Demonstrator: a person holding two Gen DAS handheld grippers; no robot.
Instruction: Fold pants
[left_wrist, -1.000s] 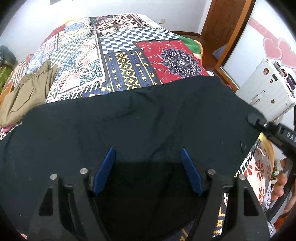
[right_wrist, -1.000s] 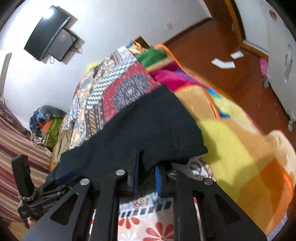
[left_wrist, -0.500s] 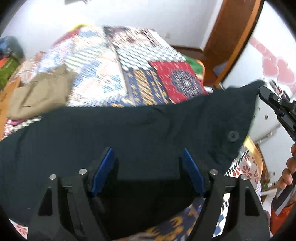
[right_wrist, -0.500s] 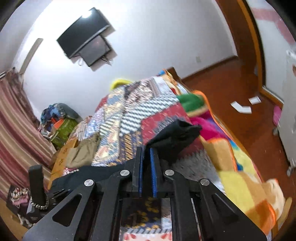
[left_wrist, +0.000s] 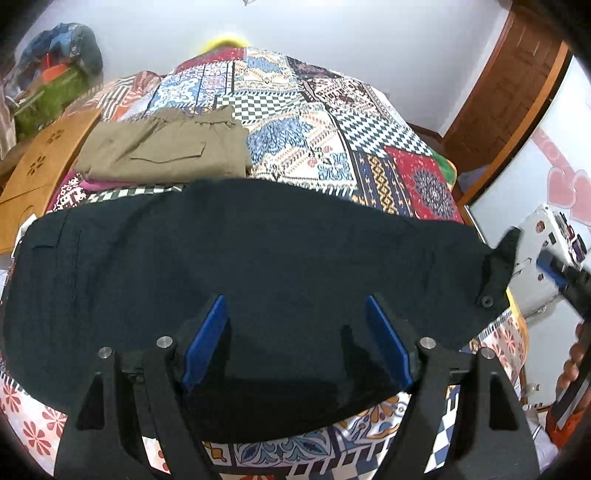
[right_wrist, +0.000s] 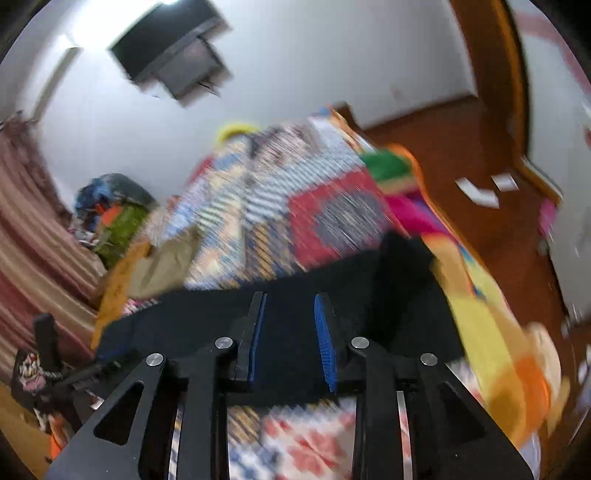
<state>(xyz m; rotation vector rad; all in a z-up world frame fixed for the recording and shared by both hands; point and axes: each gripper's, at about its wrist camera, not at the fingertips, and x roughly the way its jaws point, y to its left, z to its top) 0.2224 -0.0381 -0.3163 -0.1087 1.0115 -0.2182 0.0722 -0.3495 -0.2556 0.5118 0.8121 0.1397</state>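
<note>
Black pants (left_wrist: 277, 258) lie spread crosswise on the near part of the bed, with the waistband button (left_wrist: 485, 301) at the right end. My left gripper (left_wrist: 295, 332) hovers over their near edge, wide open; the cloth lies below its blue pads and is not pinched. My right gripper (right_wrist: 290, 332) is opening, and nothing sits between its pads; the pants (right_wrist: 295, 295) lie beyond them. In the left wrist view the right gripper (left_wrist: 554, 267) stands just right of the raised waistband corner, apart from it.
Folded olive pants (left_wrist: 166, 151) rest further back on the patchwork quilt (left_wrist: 332, 140). A wooden board (left_wrist: 44, 158) and a bag pile (left_wrist: 55, 74) are at the left. A white suitcase (left_wrist: 546, 236) and a door (left_wrist: 509, 81) are on the right. Papers (right_wrist: 476, 192) lie on the floor.
The right gripper, shut on the waistband corner, lifted it, and its jaws have now parted off the cloth. The left gripper drew back, bringing the olive pants and more of the bed into view.
</note>
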